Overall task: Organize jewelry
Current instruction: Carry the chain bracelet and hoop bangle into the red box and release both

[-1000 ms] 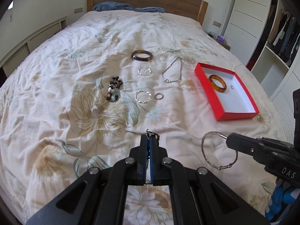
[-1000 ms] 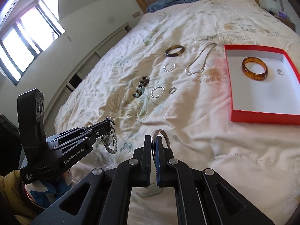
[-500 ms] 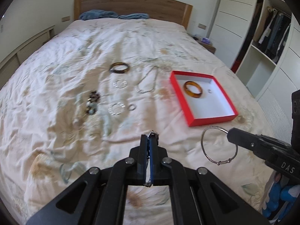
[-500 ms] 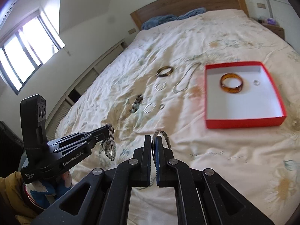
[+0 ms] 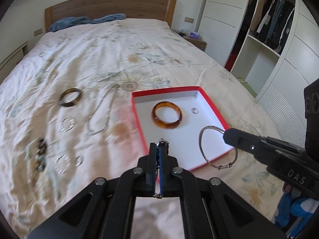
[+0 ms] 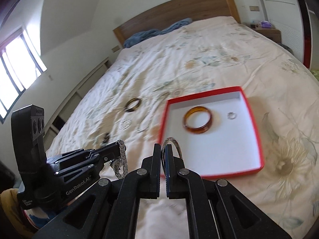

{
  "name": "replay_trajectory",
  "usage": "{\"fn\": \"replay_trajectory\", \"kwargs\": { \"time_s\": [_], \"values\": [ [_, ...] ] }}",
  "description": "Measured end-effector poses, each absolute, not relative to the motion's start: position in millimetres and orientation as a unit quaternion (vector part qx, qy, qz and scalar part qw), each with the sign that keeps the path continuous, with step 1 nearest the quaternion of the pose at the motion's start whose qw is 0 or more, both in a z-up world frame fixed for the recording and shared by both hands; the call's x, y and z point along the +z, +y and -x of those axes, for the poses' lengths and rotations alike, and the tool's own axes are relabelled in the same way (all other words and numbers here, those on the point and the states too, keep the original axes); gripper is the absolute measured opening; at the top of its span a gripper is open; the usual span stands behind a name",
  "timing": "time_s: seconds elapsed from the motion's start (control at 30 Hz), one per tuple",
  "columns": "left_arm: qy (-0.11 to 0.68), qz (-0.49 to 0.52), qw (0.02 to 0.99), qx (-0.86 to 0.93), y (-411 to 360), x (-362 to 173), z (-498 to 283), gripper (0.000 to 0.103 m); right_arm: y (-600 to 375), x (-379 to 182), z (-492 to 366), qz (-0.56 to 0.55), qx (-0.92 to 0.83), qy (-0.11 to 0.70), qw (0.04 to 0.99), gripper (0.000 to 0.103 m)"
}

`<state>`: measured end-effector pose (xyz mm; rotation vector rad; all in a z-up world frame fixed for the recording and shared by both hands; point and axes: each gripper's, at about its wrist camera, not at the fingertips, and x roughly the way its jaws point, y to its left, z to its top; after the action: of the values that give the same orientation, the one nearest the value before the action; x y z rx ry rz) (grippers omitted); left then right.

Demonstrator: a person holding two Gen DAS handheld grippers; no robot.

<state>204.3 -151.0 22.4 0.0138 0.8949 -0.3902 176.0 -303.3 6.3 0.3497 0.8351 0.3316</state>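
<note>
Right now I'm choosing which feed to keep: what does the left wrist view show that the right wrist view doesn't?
Left only: the whole thin silver bangle in the right gripper, and the open wardrobe.
Right only: the silver watch in the left gripper, and the window.
Both: the red box holding the amber bangle and a small ring.

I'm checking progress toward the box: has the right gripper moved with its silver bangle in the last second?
Yes. The right gripper has carried the silver bangle forward, now over the red box near corner instead of the bedspread.
</note>
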Motion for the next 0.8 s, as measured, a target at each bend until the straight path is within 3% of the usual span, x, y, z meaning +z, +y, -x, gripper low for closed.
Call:
{"fn": "replay_trajectory", "kwargs": {
  "time_s": [0.33,0.8],
  "values": [
    [0.458,-0.027,0.868,-0.19,-203.1,-26.0,-260.1,0.002,-347.6,-43.2,-228.8,-0.215,0.134,0.417,0.873,0.004],
    [0.488,-0.049,0.848,-0.2,-238.4,-69.5,-267.6,0.002,-400.5,-73.0,-227.5,-0.224,0.079,0.427,0.872,0.004]
  ]
}}
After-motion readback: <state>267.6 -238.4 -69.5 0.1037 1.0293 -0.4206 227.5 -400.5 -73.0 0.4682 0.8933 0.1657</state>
